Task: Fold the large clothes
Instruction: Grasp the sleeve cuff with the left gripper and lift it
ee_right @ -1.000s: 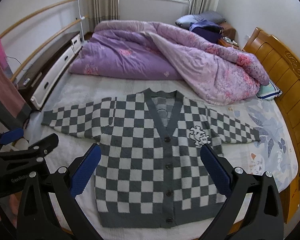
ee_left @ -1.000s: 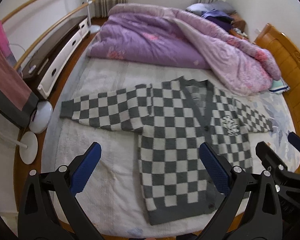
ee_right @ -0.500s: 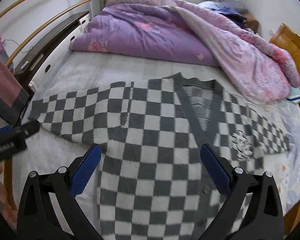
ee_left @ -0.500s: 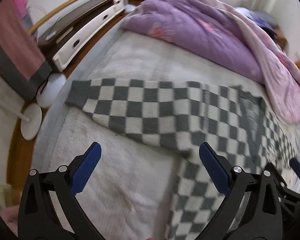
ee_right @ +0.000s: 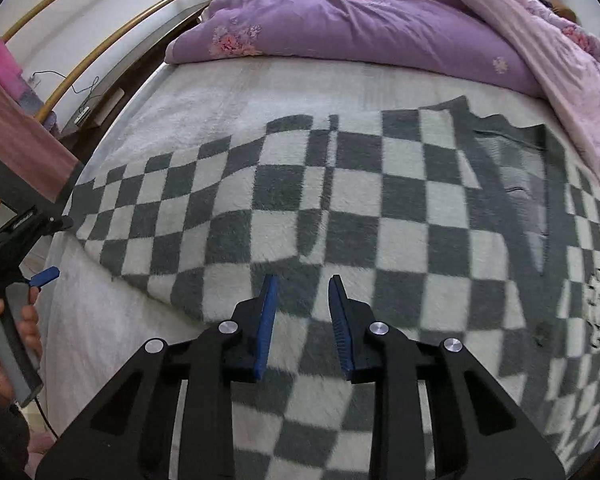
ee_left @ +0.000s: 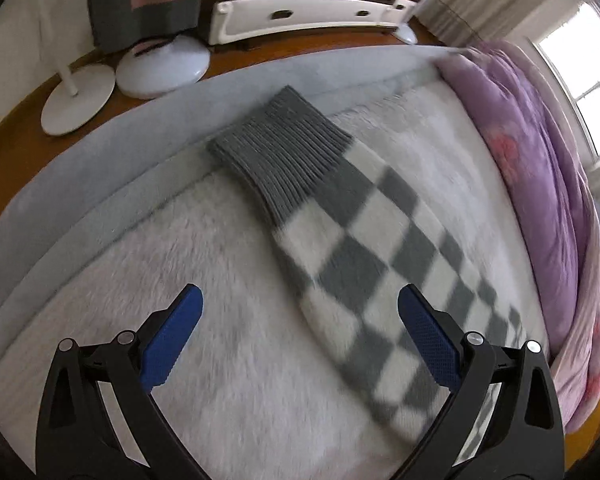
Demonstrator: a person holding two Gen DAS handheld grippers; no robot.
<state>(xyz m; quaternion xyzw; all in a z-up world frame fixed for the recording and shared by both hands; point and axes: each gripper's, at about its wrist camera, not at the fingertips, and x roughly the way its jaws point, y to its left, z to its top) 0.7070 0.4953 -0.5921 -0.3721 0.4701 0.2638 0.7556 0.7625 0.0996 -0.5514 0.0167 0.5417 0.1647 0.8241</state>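
Observation:
A grey and white checkered cardigan (ee_right: 340, 208) lies flat on the white fleece blanket (ee_right: 220, 92), front up, sleeves spread. My left gripper (ee_left: 298, 300) is open wide, low over the left sleeve (ee_left: 360, 240), a little short of its ribbed grey cuff (ee_left: 280, 160). In the right wrist view the left gripper (ee_right: 40, 276) shows at the far left by the sleeve end. My right gripper (ee_right: 302, 280) hangs just above the cardigan near the left armpit, its jaws narrowed to a small gap with nothing between them.
A purple quilt (ee_right: 360, 20) is heaped at the head of the bed. The bed's left edge (ee_left: 100, 152) lies just past the cuff, with two white lamp bases (ee_left: 160, 64) on the wooden floor and a white cabinet (ee_left: 300, 12) behind. A pink and grey towel (ee_right: 20, 152) hangs at left.
Both grippers have dropped low toward the cardigan. The left swung out to the left sleeve cuff. The right moved to the left armpit area and its jaws narrowed from wide open.

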